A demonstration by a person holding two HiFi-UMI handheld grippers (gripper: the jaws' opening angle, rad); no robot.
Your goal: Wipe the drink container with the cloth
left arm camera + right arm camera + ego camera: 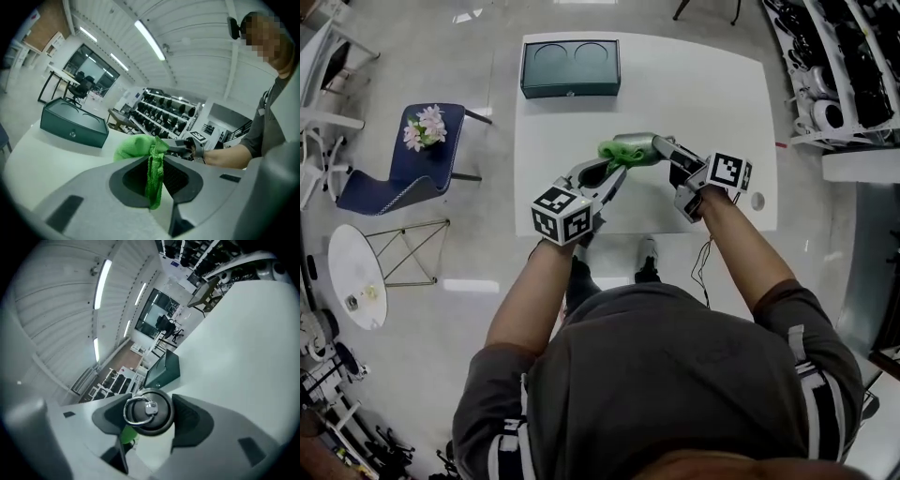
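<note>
1. the left gripper [614,175] is shut tight on the green cloth [140,146], and a strip of it hangs between the jaws.
2. the right gripper [672,157] is clamped round the drink container [149,411], jaws fairly wide, just below its dark ring-topped lid.
3. both are held above the white table [703,94], with the cloth bunched over the container's left end. a dark green box [570,67] sits at the table's far edge.

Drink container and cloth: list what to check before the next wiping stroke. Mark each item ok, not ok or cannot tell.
1. Cloth pinched in left gripper: ok.
2. Drink container clamped in right gripper: ok.
3. Cloth bunched against the container: ok, by the head view.
4. Cap screwed tight: cannot tell.
5. Table underneath container and cloth: ok.
6. Green box well apart from the work: ok.
</note>
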